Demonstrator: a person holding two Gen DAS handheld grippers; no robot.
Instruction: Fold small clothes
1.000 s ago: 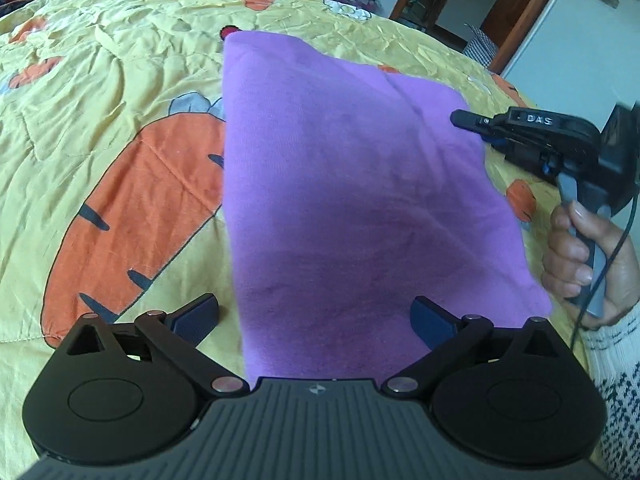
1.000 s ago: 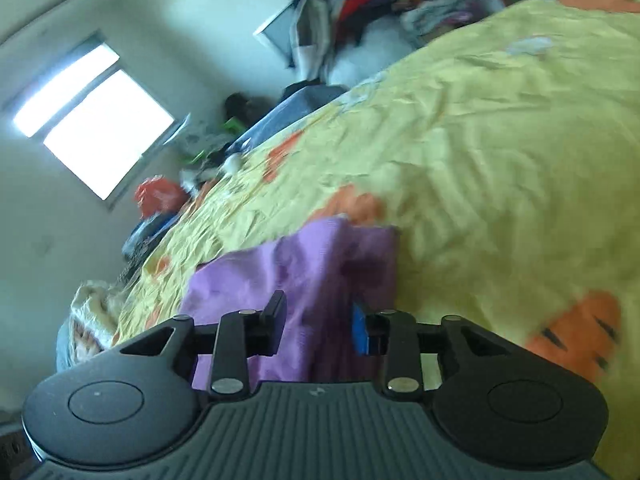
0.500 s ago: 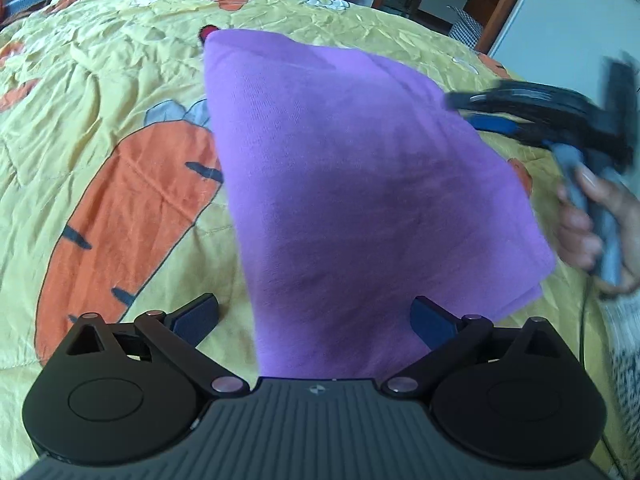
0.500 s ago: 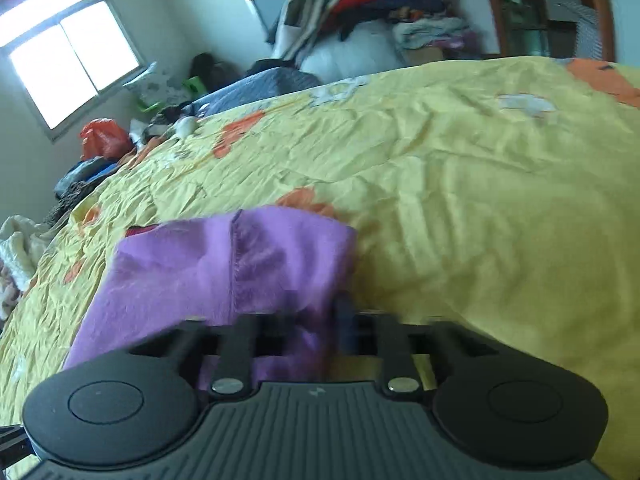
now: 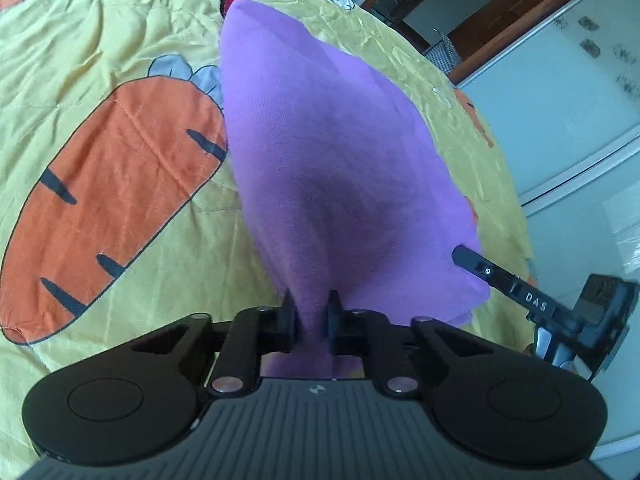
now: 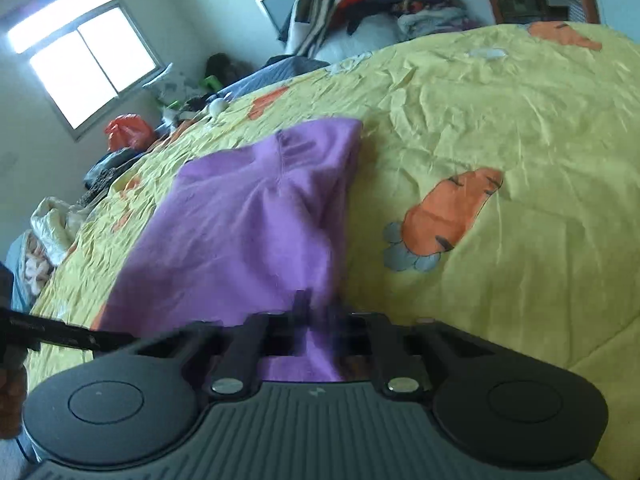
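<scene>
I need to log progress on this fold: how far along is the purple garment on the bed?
Done: the purple garment lies as a flat panel on the yellow quilt. In hand: the left gripper is closing on its near edge, and the right gripper pinches the neighbouring corner. Left: carry that edge over to the far end.

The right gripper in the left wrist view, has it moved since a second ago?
Yes. The right gripper has dropped from the purple cloth's far right edge to its near corner.
</scene>
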